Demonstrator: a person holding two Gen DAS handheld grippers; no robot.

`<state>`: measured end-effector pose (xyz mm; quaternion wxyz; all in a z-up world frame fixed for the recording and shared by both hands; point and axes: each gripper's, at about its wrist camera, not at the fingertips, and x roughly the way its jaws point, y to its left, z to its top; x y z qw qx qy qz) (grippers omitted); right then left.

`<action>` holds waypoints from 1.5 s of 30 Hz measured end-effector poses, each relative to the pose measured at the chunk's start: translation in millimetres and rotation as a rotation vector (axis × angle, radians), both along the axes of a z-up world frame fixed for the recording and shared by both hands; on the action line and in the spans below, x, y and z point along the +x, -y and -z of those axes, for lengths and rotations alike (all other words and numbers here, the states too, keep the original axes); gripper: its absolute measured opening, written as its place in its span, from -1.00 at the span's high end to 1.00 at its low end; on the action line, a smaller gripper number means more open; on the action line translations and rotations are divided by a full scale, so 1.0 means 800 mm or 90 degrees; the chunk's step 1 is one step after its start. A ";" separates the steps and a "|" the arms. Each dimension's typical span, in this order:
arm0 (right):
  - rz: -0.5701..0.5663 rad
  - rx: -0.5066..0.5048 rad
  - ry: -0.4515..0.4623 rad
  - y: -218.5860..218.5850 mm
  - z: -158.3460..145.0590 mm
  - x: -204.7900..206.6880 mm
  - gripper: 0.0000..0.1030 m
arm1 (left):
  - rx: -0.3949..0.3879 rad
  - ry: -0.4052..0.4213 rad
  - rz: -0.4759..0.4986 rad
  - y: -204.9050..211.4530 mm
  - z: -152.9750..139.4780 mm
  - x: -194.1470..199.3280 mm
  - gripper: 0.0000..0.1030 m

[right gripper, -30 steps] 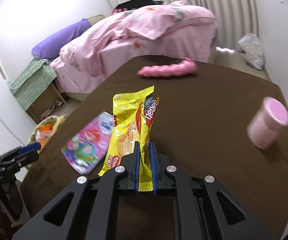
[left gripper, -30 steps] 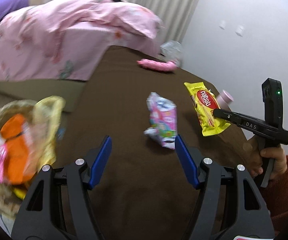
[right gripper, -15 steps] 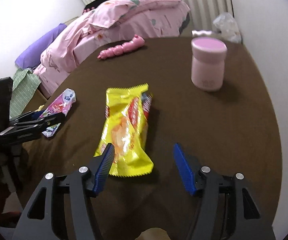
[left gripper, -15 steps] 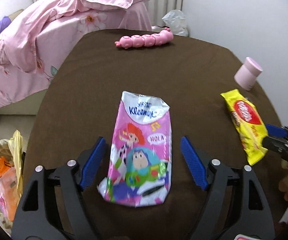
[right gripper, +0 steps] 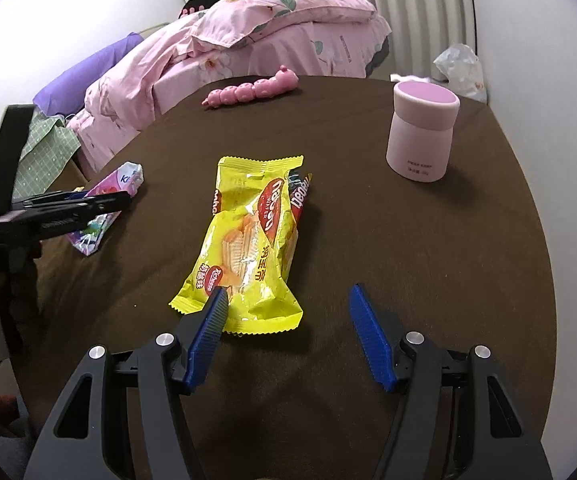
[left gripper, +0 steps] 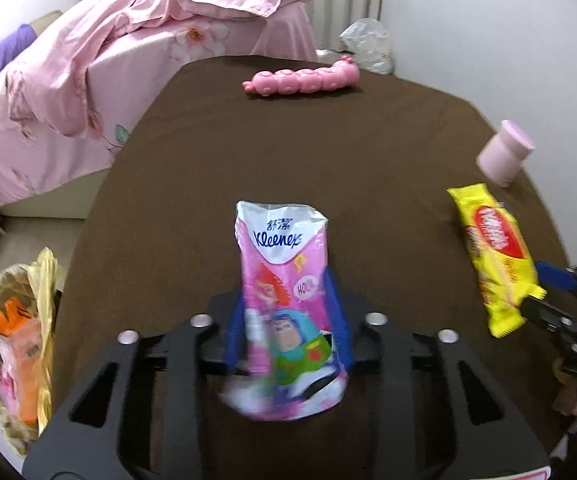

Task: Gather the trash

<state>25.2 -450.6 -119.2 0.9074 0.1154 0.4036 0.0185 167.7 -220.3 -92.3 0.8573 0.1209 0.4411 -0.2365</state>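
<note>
My left gripper [left gripper: 288, 312] is shut on a pink Kleenex tissue packet [left gripper: 284, 276], squeezing its lower half over the brown table [left gripper: 288, 140]. The packet also shows in the right wrist view [right gripper: 104, 204], between the left gripper's fingers [right gripper: 88, 204]. My right gripper [right gripper: 288, 312] is open; its left finger rests on the near corner of a yellow wafer wrapper [right gripper: 252, 240] lying flat on the table. The wrapper shows at the right in the left wrist view [left gripper: 492, 256].
A woven trash basket [left gripper: 12, 344] with orange and pink wrappers stands on the floor left of the table. A pink jar [right gripper: 422, 136] and a pink caterpillar toy [right gripper: 252, 90] are on the table. A bed with pink bedding [left gripper: 128, 52] lies behind.
My left gripper swung from the basket side to the Kleenex packet and closed on it. My right gripper let go of the yellow wrapper, which now lies on the table, and opened wide.
</note>
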 end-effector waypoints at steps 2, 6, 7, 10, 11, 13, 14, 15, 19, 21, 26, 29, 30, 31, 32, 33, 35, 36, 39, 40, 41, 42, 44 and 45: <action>0.003 0.000 -0.002 0.000 -0.002 0.000 -0.17 | -0.029 -0.009 0.008 -0.007 -0.007 -0.010 0.53; 0.034 0.021 -0.002 0.001 -0.009 -0.004 -0.16 | -0.081 -0.022 0.012 -0.029 -0.020 -0.033 0.58; 0.032 0.017 0.003 -0.002 -0.011 -0.005 -0.16 | -0.092 -0.025 0.011 -0.033 -0.022 -0.037 0.58; 0.021 -0.017 0.023 -0.019 -0.022 -0.008 -0.16 | -0.118 -0.034 0.003 -0.050 -0.024 -0.050 0.58; 0.016 -0.025 0.024 -0.025 -0.024 -0.007 -0.16 | -0.120 -0.035 0.000 -0.053 -0.024 -0.052 0.58; 0.010 -0.027 0.020 -0.031 -0.024 -0.002 -0.16 | -0.122 -0.037 -0.009 -0.060 -0.023 -0.059 0.58; 0.009 -0.028 0.017 -0.034 -0.023 0.002 -0.16 | -0.121 -0.039 -0.011 -0.063 -0.022 -0.061 0.58; 0.010 -0.033 0.012 -0.037 -0.022 0.006 -0.16 | -0.120 -0.040 -0.013 -0.065 -0.022 -0.063 0.58; 0.006 -0.070 -0.003 -0.047 -0.017 0.027 -0.16 | -0.119 -0.041 -0.017 -0.074 -0.022 -0.070 0.58; 0.002 -0.083 0.002 -0.050 -0.017 0.031 -0.16 | -0.121 -0.039 -0.020 -0.080 -0.023 -0.072 0.58; -0.012 -0.120 0.013 -0.059 -0.016 0.030 -0.06 | -0.129 -0.041 -0.029 -0.090 -0.022 -0.076 0.58; -0.028 -0.149 0.015 -0.067 -0.015 0.028 0.09 | -0.132 -0.046 -0.031 -0.092 -0.019 -0.078 0.58; -0.030 -0.151 0.012 -0.068 -0.015 0.029 0.17 | -0.134 -0.048 -0.031 -0.093 -0.019 -0.078 0.58; -0.033 -0.154 0.014 -0.068 -0.014 0.029 0.18 | -0.135 -0.049 -0.032 -0.093 -0.019 -0.078 0.58; -0.035 -0.154 0.016 -0.068 -0.014 0.030 0.19 | -0.138 -0.051 -0.032 -0.094 -0.018 -0.079 0.58; -0.036 -0.150 0.016 -0.066 -0.014 0.030 0.20 | -0.139 -0.052 -0.032 -0.095 -0.018 -0.078 0.58; -0.033 -0.140 0.020 -0.064 -0.015 0.031 0.26 | -0.142 -0.055 -0.034 -0.097 -0.018 -0.077 0.58; -0.029 -0.129 0.023 -0.061 -0.016 0.031 0.34 | -0.143 -0.055 -0.036 -0.098 -0.018 -0.077 0.58; -0.024 -0.080 0.018 -0.051 -0.015 0.033 0.84 | -0.145 -0.054 -0.041 -0.101 -0.020 -0.079 0.58; -0.022 -0.073 0.018 -0.050 -0.016 0.033 0.84 | -0.146 -0.053 -0.043 -0.103 -0.020 -0.081 0.58; -0.021 -0.069 0.020 -0.050 -0.017 0.032 0.84 | -0.148 -0.051 -0.046 -0.105 -0.022 -0.081 0.58; -0.021 -0.064 0.028 -0.049 -0.021 0.029 0.84 | -0.149 -0.050 -0.048 -0.107 -0.023 -0.080 0.58; -0.021 -0.059 0.039 -0.050 -0.026 0.025 0.84 | -0.153 -0.047 -0.053 -0.112 -0.026 -0.080 0.58; -0.021 -0.058 0.049 -0.051 -0.032 0.021 0.84 | -0.155 -0.046 -0.056 -0.114 -0.027 -0.080 0.58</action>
